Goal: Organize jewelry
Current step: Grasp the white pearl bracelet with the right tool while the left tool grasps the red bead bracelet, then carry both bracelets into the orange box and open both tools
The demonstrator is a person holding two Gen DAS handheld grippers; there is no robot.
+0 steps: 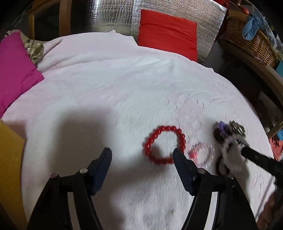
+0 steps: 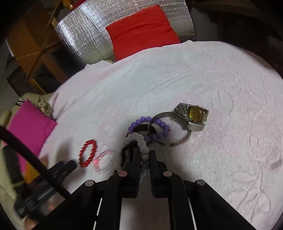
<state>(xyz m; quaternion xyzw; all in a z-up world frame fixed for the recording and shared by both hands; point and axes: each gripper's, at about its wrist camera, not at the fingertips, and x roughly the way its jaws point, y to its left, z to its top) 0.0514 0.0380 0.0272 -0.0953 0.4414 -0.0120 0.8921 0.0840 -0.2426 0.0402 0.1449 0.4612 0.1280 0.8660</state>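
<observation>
A red bead bracelet (image 1: 164, 145) lies on the white towel (image 1: 106, 85), just ahead of my open left gripper (image 1: 142, 154); its right finger touches the bracelet's near edge. A pale pink bracelet (image 1: 201, 155) lies right of it. My right gripper (image 2: 144, 157) is shut on a grey bead bracelet (image 2: 141, 146), held over the pile. The pile holds a purple bead bracelet (image 2: 159, 123), a silver bangle (image 2: 185, 138) and a gold-faced watch (image 2: 194, 114). The red bracelet (image 2: 87, 153) and pink bracelet (image 2: 106, 161) show left in the right wrist view.
A magenta cushion (image 1: 16, 70) lies at the towel's left edge. A red cushion (image 1: 168, 31) leans on silver foil (image 1: 113, 16) at the back. A wicker basket (image 1: 251, 42) stands at the far right.
</observation>
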